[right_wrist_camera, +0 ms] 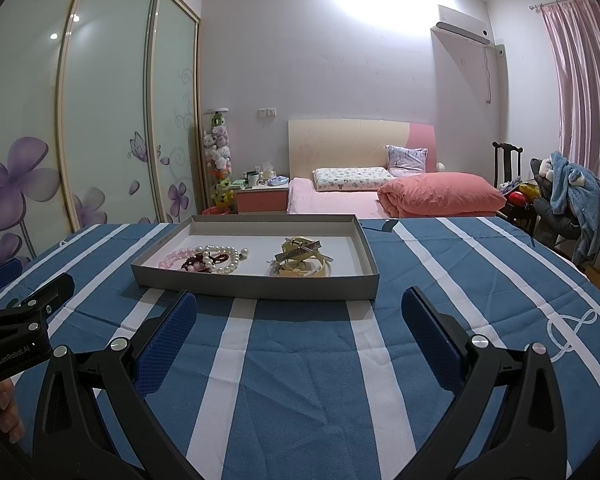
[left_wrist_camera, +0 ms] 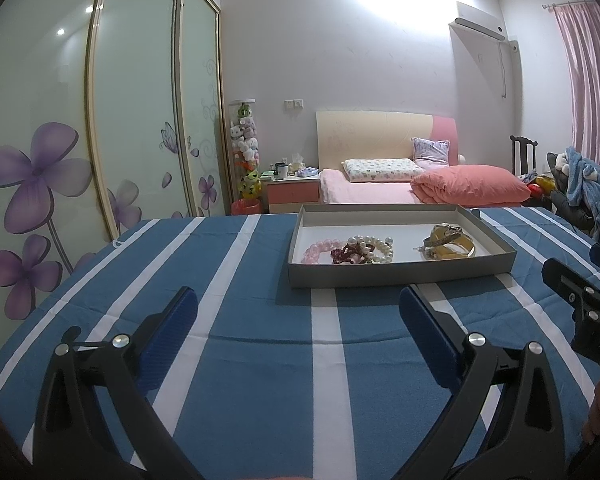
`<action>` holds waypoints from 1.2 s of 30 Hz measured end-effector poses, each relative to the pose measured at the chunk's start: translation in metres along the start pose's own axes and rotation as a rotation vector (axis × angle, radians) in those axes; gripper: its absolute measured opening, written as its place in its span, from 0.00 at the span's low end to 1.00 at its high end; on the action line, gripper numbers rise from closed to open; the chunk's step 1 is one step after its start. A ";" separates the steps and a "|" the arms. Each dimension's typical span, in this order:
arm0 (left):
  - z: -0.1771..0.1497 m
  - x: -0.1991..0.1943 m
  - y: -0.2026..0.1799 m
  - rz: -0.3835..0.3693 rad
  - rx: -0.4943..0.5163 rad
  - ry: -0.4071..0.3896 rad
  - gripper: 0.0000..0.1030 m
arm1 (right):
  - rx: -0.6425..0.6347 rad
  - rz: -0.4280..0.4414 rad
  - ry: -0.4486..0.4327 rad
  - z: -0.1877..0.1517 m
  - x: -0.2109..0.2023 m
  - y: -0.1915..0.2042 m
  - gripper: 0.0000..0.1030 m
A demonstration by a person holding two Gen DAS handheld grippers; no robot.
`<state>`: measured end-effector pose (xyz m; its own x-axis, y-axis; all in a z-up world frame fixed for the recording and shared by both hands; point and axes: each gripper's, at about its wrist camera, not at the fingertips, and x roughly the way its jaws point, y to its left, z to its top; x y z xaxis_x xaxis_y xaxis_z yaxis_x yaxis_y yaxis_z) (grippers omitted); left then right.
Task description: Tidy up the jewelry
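Observation:
A shallow grey tray (left_wrist_camera: 400, 276) (right_wrist_camera: 256, 287) sits on the blue and white striped tablecloth. On its left lie a pink bead bracelet (left_wrist_camera: 320, 249) (right_wrist_camera: 171, 258), a dark red bead bracelet (left_wrist_camera: 342, 255) (right_wrist_camera: 196, 261) and a white pearl bracelet (left_wrist_camera: 376, 246) (right_wrist_camera: 224, 258), tangled together. On its right lies a pile of yellow and cream bangles (left_wrist_camera: 450, 243) (right_wrist_camera: 302, 262). My left gripper (left_wrist_camera: 298, 312) is open and empty, just short of the tray. My right gripper (right_wrist_camera: 300, 314) is open and empty, just short of the tray's near wall.
The striped table (left_wrist_camera: 260, 380) (right_wrist_camera: 300, 380) fills the foreground. Behind it stand a pink bed (left_wrist_camera: 420, 188), a bedside cabinet (left_wrist_camera: 292, 192), a wardrobe with flower-printed doors (left_wrist_camera: 100, 120) and a chair heaped with clothes (left_wrist_camera: 584, 188). The other gripper shows at each view's edge.

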<state>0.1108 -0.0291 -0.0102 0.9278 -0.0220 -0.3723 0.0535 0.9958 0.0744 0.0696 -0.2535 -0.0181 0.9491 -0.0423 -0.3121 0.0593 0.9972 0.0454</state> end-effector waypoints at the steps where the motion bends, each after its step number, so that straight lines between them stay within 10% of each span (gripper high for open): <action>1: 0.000 0.000 0.000 0.000 0.000 0.000 0.96 | 0.000 0.000 0.000 0.000 -0.001 0.000 0.98; 36: -0.005 0.001 0.000 -0.002 -0.002 0.009 0.96 | 0.001 0.002 0.004 -0.006 -0.002 0.001 0.98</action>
<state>0.1104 -0.0285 -0.0149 0.9243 -0.0236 -0.3810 0.0548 0.9960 0.0712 0.0661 -0.2525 -0.0228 0.9479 -0.0396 -0.3160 0.0574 0.9972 0.0471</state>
